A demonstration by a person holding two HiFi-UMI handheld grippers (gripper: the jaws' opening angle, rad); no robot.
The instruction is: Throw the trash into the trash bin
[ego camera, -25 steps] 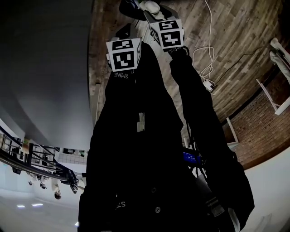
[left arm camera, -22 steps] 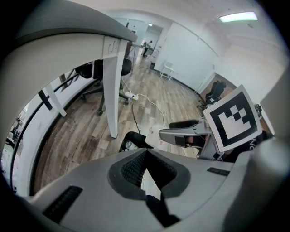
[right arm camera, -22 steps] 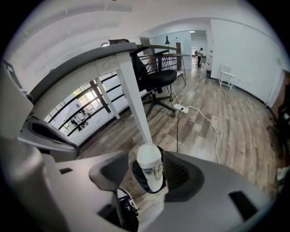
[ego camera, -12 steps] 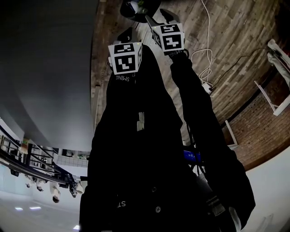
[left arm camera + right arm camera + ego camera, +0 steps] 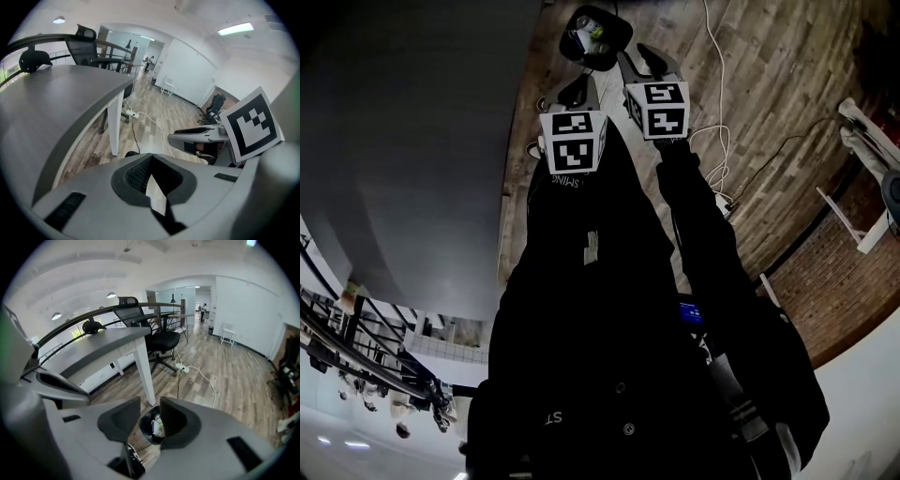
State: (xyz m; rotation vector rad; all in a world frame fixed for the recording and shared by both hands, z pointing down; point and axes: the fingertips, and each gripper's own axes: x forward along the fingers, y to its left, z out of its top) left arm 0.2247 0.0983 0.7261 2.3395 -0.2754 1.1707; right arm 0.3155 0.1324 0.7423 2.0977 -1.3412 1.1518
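Two grippers hang over the bin point(image 5: 143, 425), which stands on the wood floor point(image 5: 225, 380) just beside the white leg point(image 5: 145, 376) of the surface point(image 5: 103, 345). Inside the bin lies the trash point(image 5: 156, 426), white and green bits. On the right gripper point(image 5: 149, 400) the fingers point(image 5: 176, 420) are released and have just been closing partway, w/ nothing betw. them but the bin's mouth below. On the left gripper point(image 5: 151, 156) the fingers point(image 5: 133, 176) are clenched tip to tip, empty.

The drop looks done, imo. Next move is prob. a plain pull-back from the bin, or a trip for more rubbish; none in view.

Room: open floor right of the bin. The surface edge runs close on its left. A cable point(image 5: 201, 376) and power strip point(image 5: 180, 367) lie beyond it, w/ a chair point(image 5: 159, 341) further back.
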